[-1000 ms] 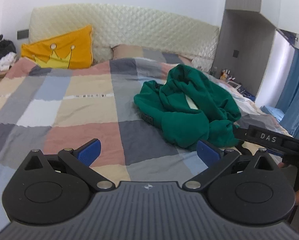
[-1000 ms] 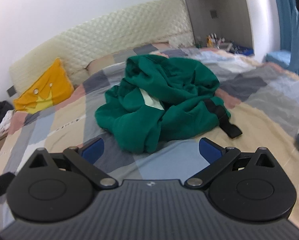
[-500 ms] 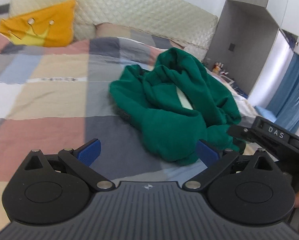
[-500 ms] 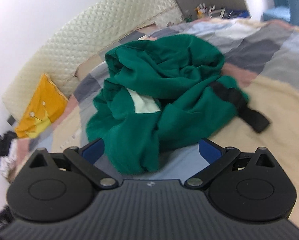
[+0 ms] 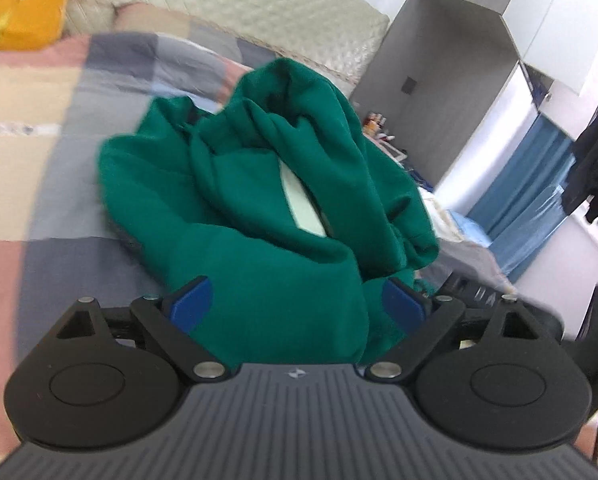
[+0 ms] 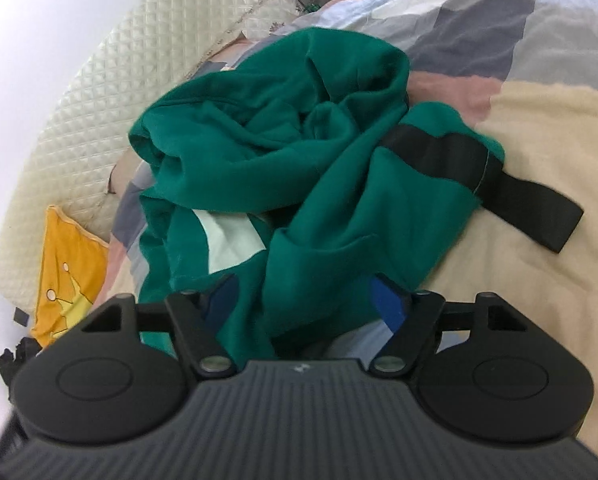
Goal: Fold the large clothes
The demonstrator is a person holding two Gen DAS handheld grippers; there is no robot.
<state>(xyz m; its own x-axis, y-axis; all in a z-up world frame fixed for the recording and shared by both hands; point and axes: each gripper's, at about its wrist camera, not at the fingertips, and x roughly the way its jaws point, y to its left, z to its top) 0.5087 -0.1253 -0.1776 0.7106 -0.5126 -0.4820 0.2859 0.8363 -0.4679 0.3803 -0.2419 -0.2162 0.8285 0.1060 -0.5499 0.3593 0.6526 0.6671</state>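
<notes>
While the green garment (image 5: 259, 208) lies bunched mid-frame on the patchwork bed (image 6: 539, 128), both the left hand-held gripper (image 5: 297, 304) and right hand-held gripper (image 6: 303, 300) have just been closing, jaws apart around folds. Risk: pinching several layers together, lifting a tangled lump.

A bed (image 6: 539, 184) covered in a patchwork quilt is carrying a crumpled green garment (image 6: 299, 168), which is lying bunched in a heap. A black strap (image 6: 535, 212) is trailing onto the quilt just beside the garment. A yellow pillow (image 6: 67, 276) is leaning well beyond the garment, toward the headboard (image 6: 111, 92).
</notes>
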